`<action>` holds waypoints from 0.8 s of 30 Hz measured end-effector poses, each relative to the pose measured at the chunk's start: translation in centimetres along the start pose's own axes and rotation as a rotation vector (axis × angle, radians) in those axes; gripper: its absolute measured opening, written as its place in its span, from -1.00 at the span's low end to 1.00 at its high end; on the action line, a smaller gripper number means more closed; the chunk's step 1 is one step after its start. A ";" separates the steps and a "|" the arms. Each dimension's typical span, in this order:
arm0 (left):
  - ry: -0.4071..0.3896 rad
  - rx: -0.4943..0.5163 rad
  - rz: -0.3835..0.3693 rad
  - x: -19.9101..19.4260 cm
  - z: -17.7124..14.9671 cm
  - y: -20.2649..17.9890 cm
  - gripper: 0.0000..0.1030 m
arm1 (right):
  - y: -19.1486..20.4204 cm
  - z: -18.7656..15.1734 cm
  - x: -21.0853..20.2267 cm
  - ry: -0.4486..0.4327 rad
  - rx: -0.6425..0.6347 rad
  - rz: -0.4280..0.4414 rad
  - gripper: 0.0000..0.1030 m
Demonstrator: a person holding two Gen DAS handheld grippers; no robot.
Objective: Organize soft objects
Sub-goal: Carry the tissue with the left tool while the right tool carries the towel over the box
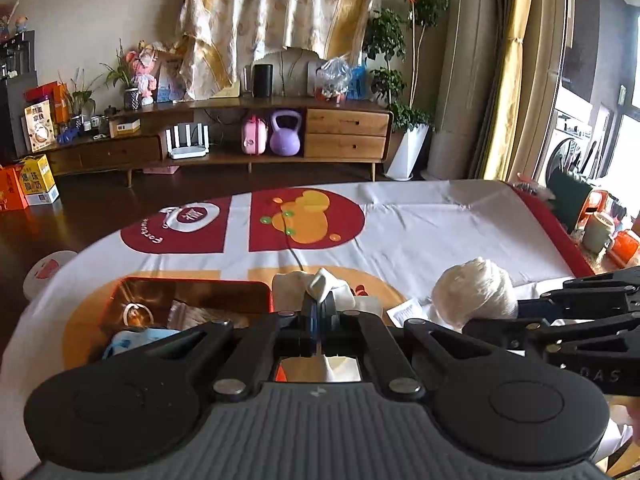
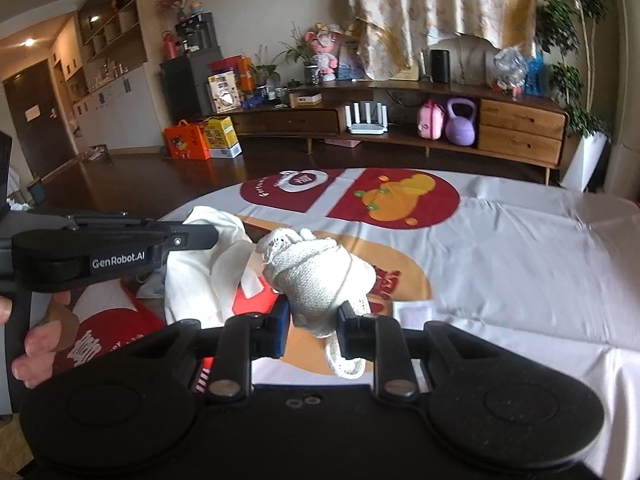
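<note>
My left gripper (image 1: 319,305) is shut on a white cloth (image 1: 326,286) and holds it beside the red box (image 1: 192,294). In the right wrist view the same white cloth (image 2: 200,276) hangs from the left gripper (image 2: 200,236) at the left. My right gripper (image 2: 312,318) is shut on a rolled white knitted bundle (image 2: 320,276) and holds it above the table. In the left wrist view that bundle (image 1: 474,290) sits at the tip of the right gripper (image 1: 516,308), to the right of the cloth.
The table wears a white, red and orange cloth (image 1: 420,224). The red box holds a blue item (image 1: 132,338) and a brownish item (image 1: 188,312). A paper slip (image 1: 406,312) lies near the bundle. Cups and containers (image 1: 598,230) stand past the table's right edge.
</note>
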State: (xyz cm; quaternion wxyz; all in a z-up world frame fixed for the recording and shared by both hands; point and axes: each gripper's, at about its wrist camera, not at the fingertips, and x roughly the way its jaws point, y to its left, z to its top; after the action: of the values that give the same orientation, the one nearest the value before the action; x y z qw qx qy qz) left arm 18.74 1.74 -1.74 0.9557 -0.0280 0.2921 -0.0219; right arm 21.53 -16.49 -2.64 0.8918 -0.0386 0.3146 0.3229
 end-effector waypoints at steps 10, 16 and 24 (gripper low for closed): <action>-0.029 -0.009 0.030 -2.6 1.6 4.3 -0.97 | 4.6 2.3 1.8 0.006 -0.061 0.045 -0.57; -0.039 -0.024 0.069 -3.3 2.2 7.3 -0.97 | 7.1 3.6 3.7 0.008 -0.091 0.072 -0.57; -0.030 -0.045 0.124 -2.6 2.3 11.1 -0.97 | 9.8 4.5 6.9 0.033 -0.115 0.096 -0.57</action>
State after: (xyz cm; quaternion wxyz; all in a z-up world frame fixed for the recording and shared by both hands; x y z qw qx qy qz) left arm 18.16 13.09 0.92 0.9587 -0.0317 0.2792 0.0441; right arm 22.13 -3.74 -1.80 0.8663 -0.0799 0.3116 0.3821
